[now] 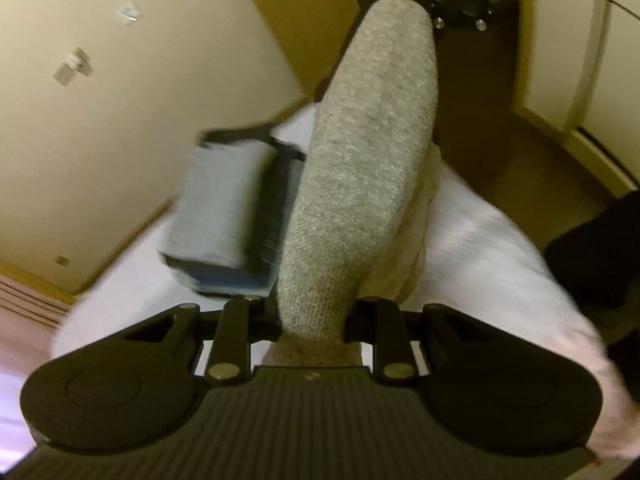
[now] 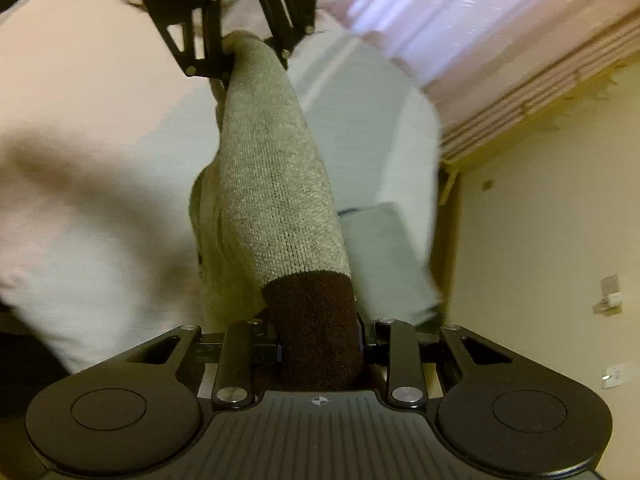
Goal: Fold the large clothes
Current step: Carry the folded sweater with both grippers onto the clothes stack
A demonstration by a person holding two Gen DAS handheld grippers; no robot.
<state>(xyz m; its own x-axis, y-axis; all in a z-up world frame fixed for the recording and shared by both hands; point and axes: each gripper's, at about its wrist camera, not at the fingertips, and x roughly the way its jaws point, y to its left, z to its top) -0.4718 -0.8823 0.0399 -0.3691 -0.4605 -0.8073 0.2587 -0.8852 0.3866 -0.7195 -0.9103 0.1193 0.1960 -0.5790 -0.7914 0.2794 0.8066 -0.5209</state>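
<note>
A grey knitted sweater sleeve [image 1: 360, 184] with a dark brown cuff [image 2: 316, 332] stretches taut between my two grippers above a white bed [image 2: 100, 128]. My left gripper [image 1: 312, 324] is shut on the grey end of the sleeve. My right gripper [image 2: 320, 348] is shut on the brown cuff end. In the left wrist view the right gripper [image 1: 436, 4] shows at the top, clamped on the cuff. The left gripper [image 2: 248, 52] appears at the top of the right wrist view, holding the grey end. A cream part of the sweater [image 2: 216, 236] hangs under the sleeve.
A stack of folded grey and blue clothes [image 1: 224, 224] lies on the bed [image 1: 492, 248] near the cream wall [image 1: 120, 120]. Pink curtains [image 2: 460, 20] hang beyond the bed. A dark shape [image 1: 592, 256] sits at the bed's right edge. Cabinet doors [image 1: 592, 72] stand at the right.
</note>
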